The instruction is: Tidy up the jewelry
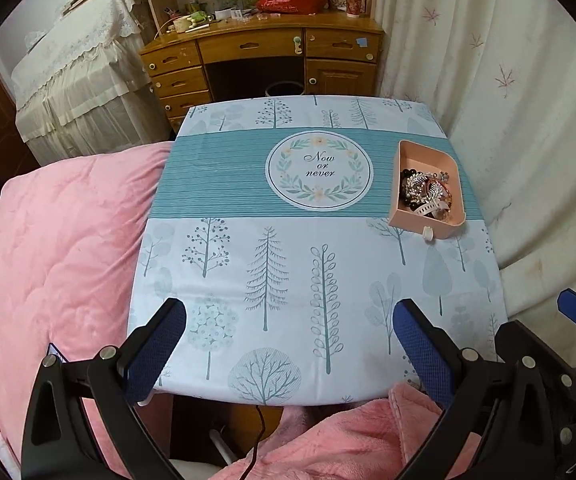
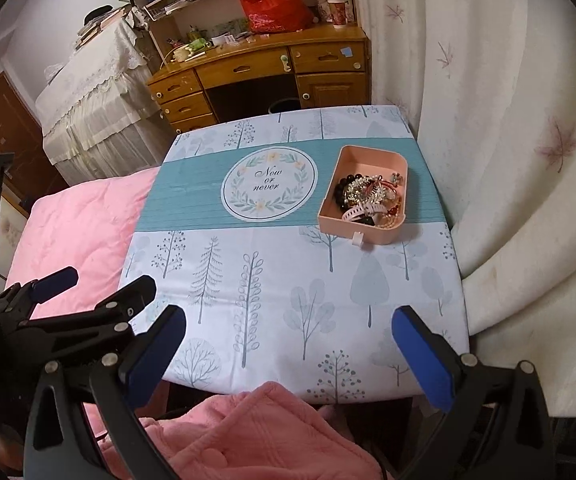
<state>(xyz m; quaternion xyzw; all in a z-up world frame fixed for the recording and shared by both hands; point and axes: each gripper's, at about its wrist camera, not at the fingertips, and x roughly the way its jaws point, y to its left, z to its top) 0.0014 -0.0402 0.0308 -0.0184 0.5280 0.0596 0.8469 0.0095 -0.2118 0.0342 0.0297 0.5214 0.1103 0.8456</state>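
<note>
Hovering at the worktop's near edge, your left claw (image 1: 288,344) and right claw (image 2: 288,344) gape empty; the jewelry tray (image 2: 372,236) sits toward the far right corner, nearer your right.

Left gripper (image 1: 288,356): black frame, silver screws, blue mesh-textured pads (image 1: 422,354). Right gripper (image 2: 288,356): same build, black arms, blue pads (image 2: 420,354). Person wears pink fleece garment (image 2: 248,436).
</note>
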